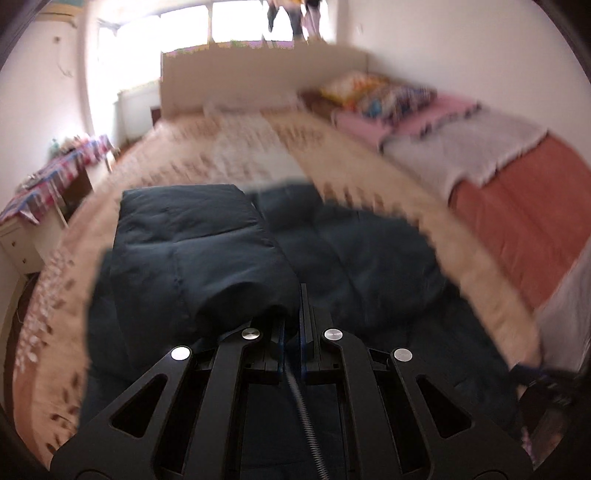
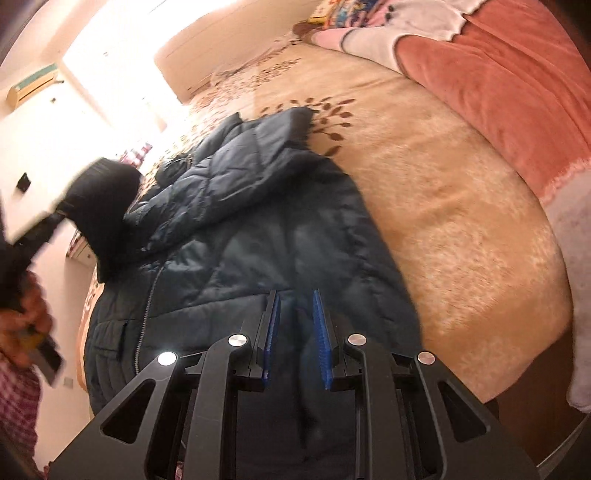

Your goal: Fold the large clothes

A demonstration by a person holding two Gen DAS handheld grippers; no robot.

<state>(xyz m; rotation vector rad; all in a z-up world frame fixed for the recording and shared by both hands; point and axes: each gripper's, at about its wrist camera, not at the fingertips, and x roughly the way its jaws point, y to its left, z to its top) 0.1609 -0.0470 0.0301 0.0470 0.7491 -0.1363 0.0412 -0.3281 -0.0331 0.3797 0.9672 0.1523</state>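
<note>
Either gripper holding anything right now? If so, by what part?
The left gripper is shut on the dark blue puffer jacket, pinching the end of a sleeve lifted over the body. The right gripper is open, holding nothing.

text: none legible | labels: none | numbers: none

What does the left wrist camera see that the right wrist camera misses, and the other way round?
Only the left wrist view shows the window, the side table with the checked cloth, and the left gripper, jaws shut on a sleeve of the jacket. Only the right wrist view shows the jacket's zipper, the air conditioner, and the right gripper with jaws open above the jacket. Both show the dark blue jacket on the beige bedspread and the coral blanket.
</note>
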